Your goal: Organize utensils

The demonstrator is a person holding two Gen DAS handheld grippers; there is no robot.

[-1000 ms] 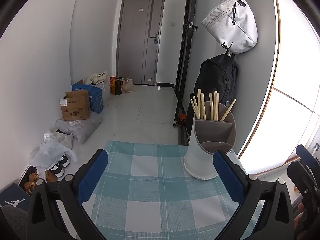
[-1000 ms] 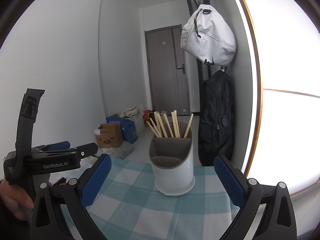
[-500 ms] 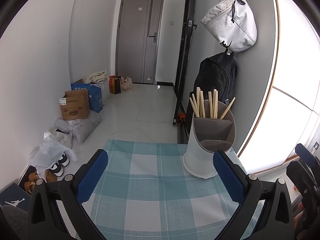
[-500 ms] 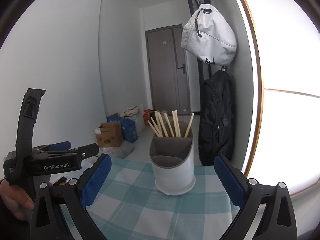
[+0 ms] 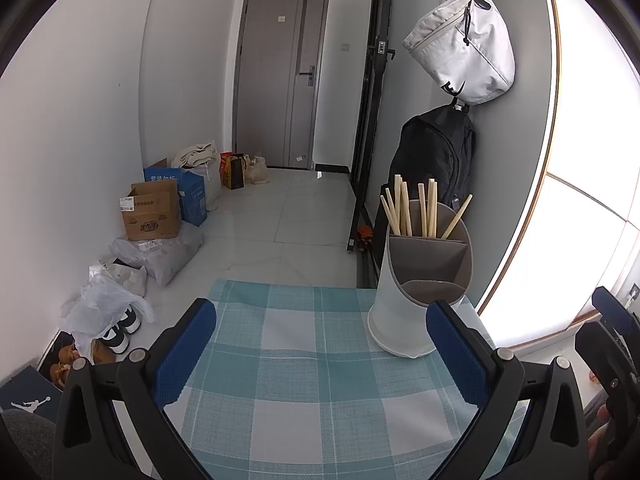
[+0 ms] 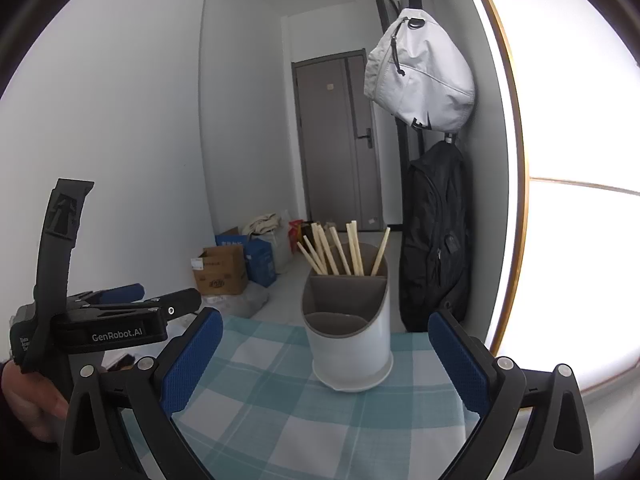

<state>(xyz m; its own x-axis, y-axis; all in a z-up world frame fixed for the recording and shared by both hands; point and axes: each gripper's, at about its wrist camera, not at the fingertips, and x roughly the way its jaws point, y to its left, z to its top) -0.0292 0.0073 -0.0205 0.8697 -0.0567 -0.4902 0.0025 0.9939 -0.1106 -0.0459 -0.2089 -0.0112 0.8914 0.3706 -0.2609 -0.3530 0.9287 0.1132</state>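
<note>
Sitting near the far right corner of the tabletop: the white utensil holder (image 5: 416, 300) with its grey inner insert, upright on the teal-and-white checked tablecloth (image 5: 304, 380). Wooden chopsticks (image 5: 412, 210) all bunched in the back compartment, leaning a bit this way and that, tips up. Front compartment looks empty as far as can be seen.

Left gripper (image 5: 320, 348) hovering low over the near part of the cloth, blue pads spread wide, nothing between them. Holder just ahead of its right finger, not touching.

Right gripper (image 6: 324, 360) same deal: jaws wide apart, nothing held, holder (image 6: 348, 332) framed between the blue pads but further out on the cloth. Chopsticks (image 6: 340, 250) easy to count from here, roughly eight or so, hard to be exact.

From the right wrist view, left gripper (image 6: 132, 300) off to the side near the left edge of the tabletop, "GenRobot.AI" label showing, a hand (image 6: 28, 404) wrapped around its handle.

Behind the tabletop: white bag (image 5: 464, 44) hung on the wall above a black backpack (image 5: 436, 160), grey door (image 5: 280, 80) at the end of the hallway, cardboard box (image 5: 150, 214) and other bags and shoes along the left wall.
</note>
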